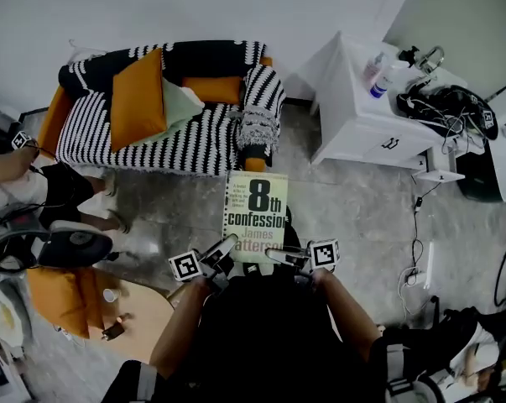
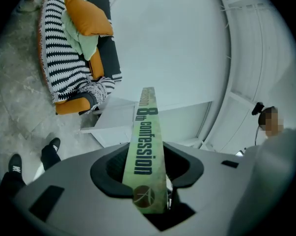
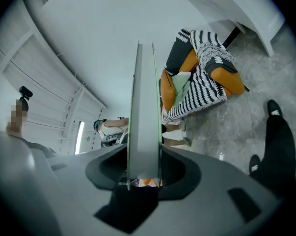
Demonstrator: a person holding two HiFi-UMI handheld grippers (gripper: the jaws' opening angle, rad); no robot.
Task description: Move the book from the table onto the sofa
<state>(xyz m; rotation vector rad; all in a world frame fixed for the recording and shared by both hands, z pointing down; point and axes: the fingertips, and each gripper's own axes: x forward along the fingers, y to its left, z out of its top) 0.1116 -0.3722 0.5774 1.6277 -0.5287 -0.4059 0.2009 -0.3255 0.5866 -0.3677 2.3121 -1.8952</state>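
Note:
A pale green paperback book (image 1: 255, 205) titled "8th confession" hangs flat in the air over the grey floor, just short of the striped sofa (image 1: 177, 133). My left gripper (image 1: 225, 251) is shut on its near left corner, where the green spine (image 2: 147, 146) runs between the jaws. At the near right corner my right gripper (image 1: 279, 254) is shut on the page edge (image 3: 144, 117). The sofa carries an orange cushion (image 1: 138, 99) and a light green cloth (image 1: 181, 105). The sofa (image 2: 71, 53) also shows upper left in the left gripper view, and the sofa (image 3: 201, 77) right of the book in the right gripper view.
A white cabinet (image 1: 366, 112) with bottles and cables stands at the right. A round wooden table (image 1: 139, 313) lies at the lower left beside an orange seat (image 1: 61, 296). A person (image 1: 34, 187) sits at the left edge. Cables (image 1: 416, 259) trail on the floor at right.

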